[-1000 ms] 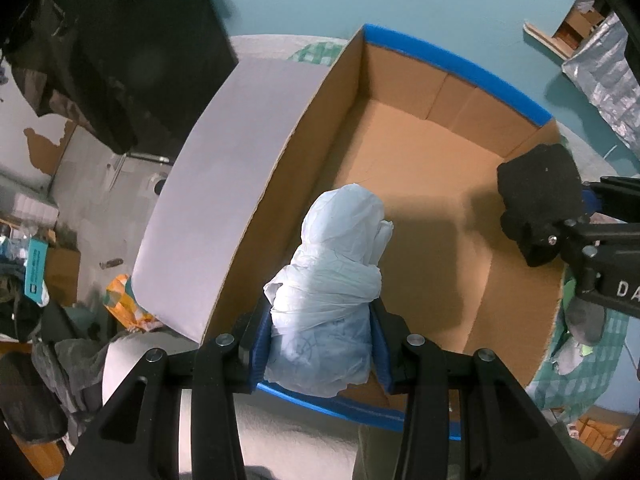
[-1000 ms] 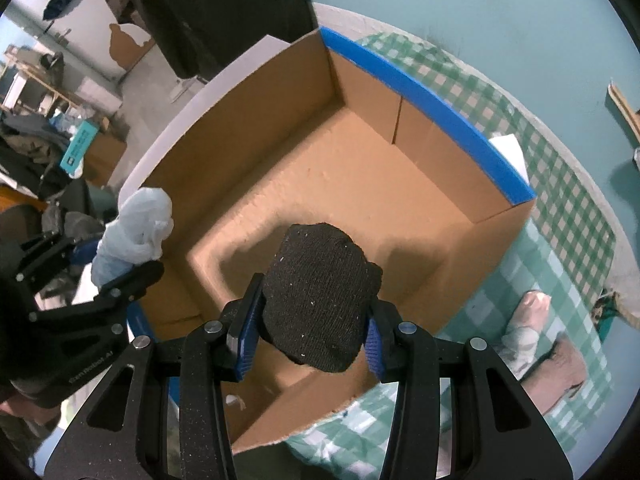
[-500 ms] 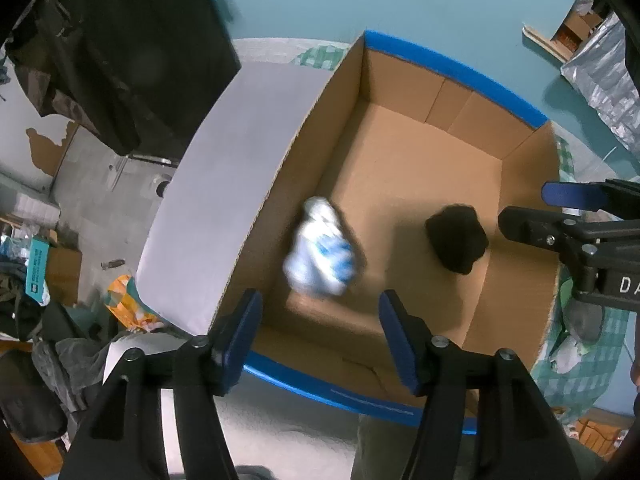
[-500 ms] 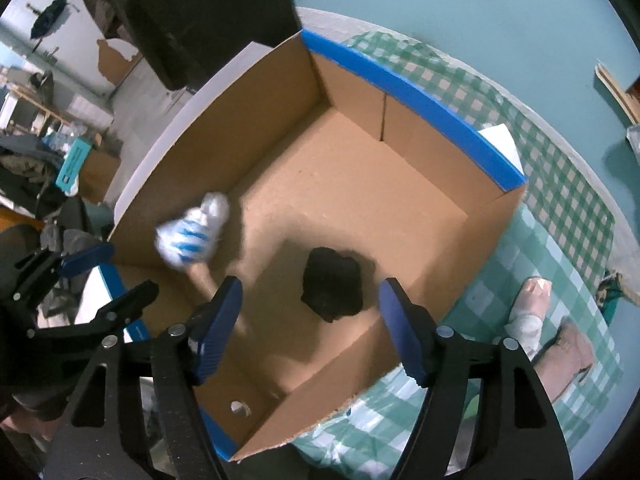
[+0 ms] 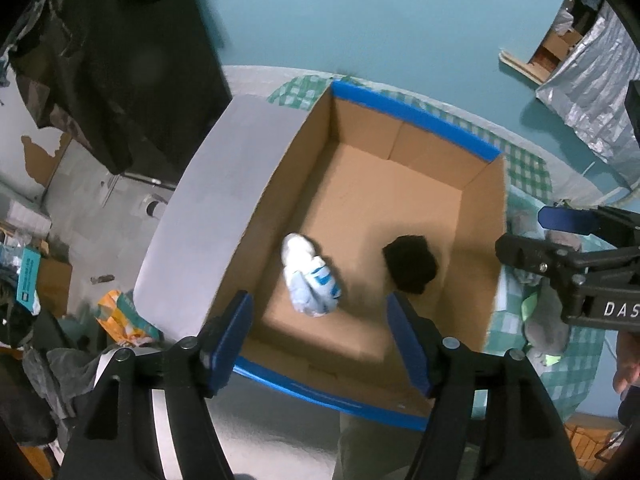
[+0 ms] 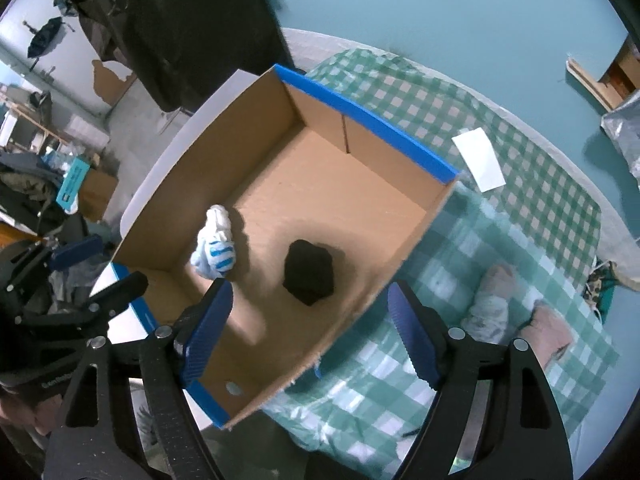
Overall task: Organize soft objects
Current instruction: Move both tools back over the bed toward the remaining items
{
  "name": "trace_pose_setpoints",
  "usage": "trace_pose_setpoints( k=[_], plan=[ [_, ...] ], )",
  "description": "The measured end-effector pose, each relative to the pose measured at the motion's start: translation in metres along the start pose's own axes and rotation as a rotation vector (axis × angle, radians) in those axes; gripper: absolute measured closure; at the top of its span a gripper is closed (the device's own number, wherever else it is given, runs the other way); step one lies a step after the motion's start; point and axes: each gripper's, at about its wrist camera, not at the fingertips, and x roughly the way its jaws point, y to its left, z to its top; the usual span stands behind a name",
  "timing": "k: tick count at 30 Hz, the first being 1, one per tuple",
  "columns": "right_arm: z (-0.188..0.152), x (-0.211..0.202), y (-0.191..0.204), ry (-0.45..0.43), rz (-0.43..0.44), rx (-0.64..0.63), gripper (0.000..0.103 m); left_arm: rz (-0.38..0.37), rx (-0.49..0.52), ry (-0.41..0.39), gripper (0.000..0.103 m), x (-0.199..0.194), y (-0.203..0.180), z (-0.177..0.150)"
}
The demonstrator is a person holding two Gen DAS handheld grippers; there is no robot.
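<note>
An open cardboard box [image 5: 476, 204] with blue-taped edges stands on a green checked cloth; it also shows in the right wrist view [image 6: 400, 252]. A white and blue rolled sock [image 5: 310, 280] [image 6: 214, 244] and a black rolled sock [image 5: 410, 264] [image 6: 310, 276] lie on the box floor, apart from each other. My left gripper [image 5: 320, 336] is open and empty above the box's near edge. My right gripper [image 6: 310, 328] is open and empty above the box's right wall; it also shows in the left wrist view [image 5: 536, 236].
More soft items [image 6: 492, 304] lie on the checked cloth [image 6: 520, 184] right of the box, with a white paper [image 6: 480, 160] farther back. A light box flap [image 5: 224, 216] hangs on the left. Clutter and a dark cabinet [image 5: 120, 60] stand beyond.
Both grippers opened and let go of their socks, which dropped onto the box floor. Both grippers have since pulled back and up from the box.
</note>
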Motion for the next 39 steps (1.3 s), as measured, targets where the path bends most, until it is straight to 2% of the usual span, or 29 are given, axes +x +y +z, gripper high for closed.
trace_pose_setpoints(
  k=[19,39],
  plan=[
    [-0.052,-0.055,-0.079,-0.028,-0.059,0.133,0.022,-0.064,0.104,-0.038,0.03,-0.028,-0.069,0.006],
    [-0.13,-0.092,-0.184,-0.052,-0.122,0.352,0.022,-0.123,0.266,-0.019,0.03,-0.032,-0.161,0.003]
  ],
)
